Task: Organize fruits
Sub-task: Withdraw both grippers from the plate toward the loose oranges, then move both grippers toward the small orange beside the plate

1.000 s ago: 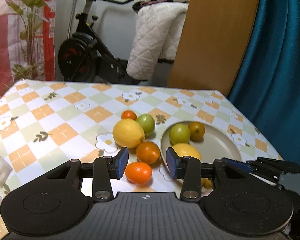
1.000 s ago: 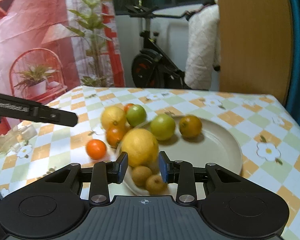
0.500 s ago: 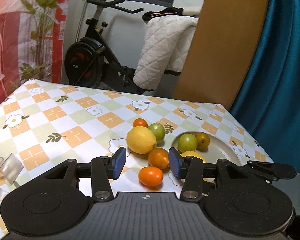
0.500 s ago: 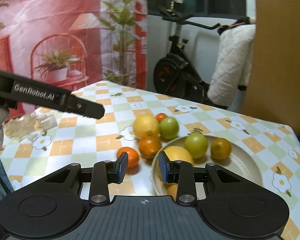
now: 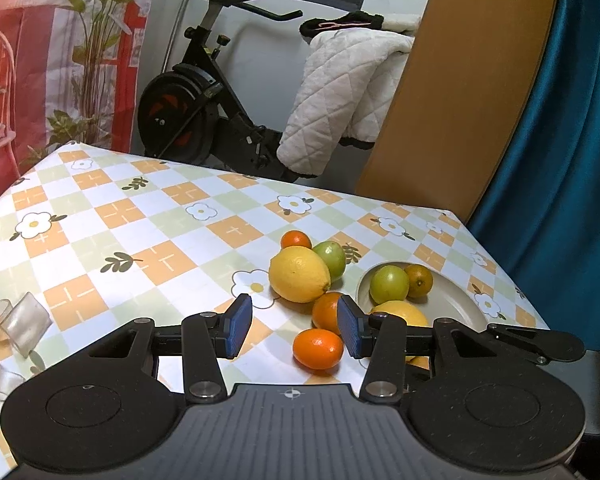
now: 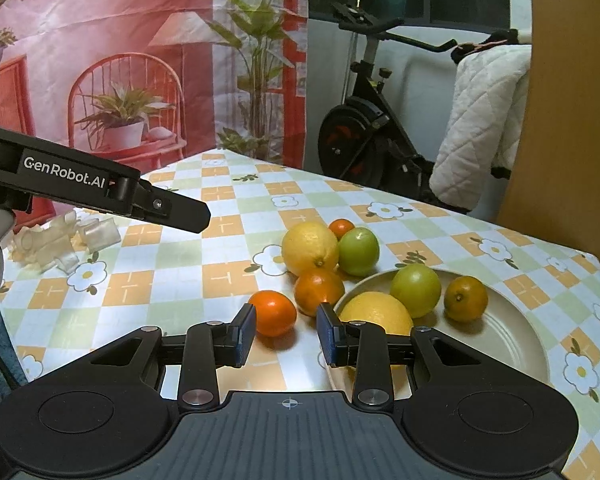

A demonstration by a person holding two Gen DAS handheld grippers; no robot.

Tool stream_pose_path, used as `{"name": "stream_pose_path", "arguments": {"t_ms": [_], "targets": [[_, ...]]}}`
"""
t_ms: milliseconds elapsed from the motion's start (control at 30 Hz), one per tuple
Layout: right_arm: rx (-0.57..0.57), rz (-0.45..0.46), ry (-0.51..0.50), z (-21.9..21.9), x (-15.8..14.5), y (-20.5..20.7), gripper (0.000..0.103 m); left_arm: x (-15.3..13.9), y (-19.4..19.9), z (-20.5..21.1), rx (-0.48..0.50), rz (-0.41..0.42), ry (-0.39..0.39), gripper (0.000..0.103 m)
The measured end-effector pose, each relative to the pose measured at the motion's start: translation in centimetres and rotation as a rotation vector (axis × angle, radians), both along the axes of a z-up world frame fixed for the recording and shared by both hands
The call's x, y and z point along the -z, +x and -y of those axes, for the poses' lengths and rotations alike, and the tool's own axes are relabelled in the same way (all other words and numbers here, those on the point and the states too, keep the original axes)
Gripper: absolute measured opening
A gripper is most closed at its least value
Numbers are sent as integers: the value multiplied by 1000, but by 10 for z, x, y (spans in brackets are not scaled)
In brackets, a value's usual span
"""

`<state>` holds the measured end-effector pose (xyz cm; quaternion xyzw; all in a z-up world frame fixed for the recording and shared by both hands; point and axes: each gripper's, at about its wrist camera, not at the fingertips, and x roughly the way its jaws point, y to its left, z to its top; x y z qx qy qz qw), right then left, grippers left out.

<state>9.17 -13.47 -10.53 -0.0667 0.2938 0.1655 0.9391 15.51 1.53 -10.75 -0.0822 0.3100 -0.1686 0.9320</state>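
- Left view — left hand-held gripper (image 5: pixel 294 326) spread, holding nothing; small orange (image 5: pixel 317 348) on the worktop (image 5: pixel 140 240) just ahead, at one o'clock.
- Right view — right hand-held gripper (image 6: pixel 286 334) narrowly apart, empty; plate (image 6: pixel 512 344) at three o'clock holds some fruit, five pieces left outside.

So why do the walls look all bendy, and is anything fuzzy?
Left wrist view: the fisheye lens bows the tall brown wooden board and the blue curtain; the fruit stays sharp. Right wrist view: edges curve the same way, the clear plastic bits look slightly soft, and soft shadows sit under the fruit on the round beige plate.
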Motion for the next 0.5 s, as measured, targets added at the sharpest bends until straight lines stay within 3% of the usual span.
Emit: {"name": "stream_pose_path", "arguments": {"t_ms": [500], "targets": [[16, -26, 15, -8, 18, 8, 31, 18, 5, -4, 8, -36, -10, 49]]}}
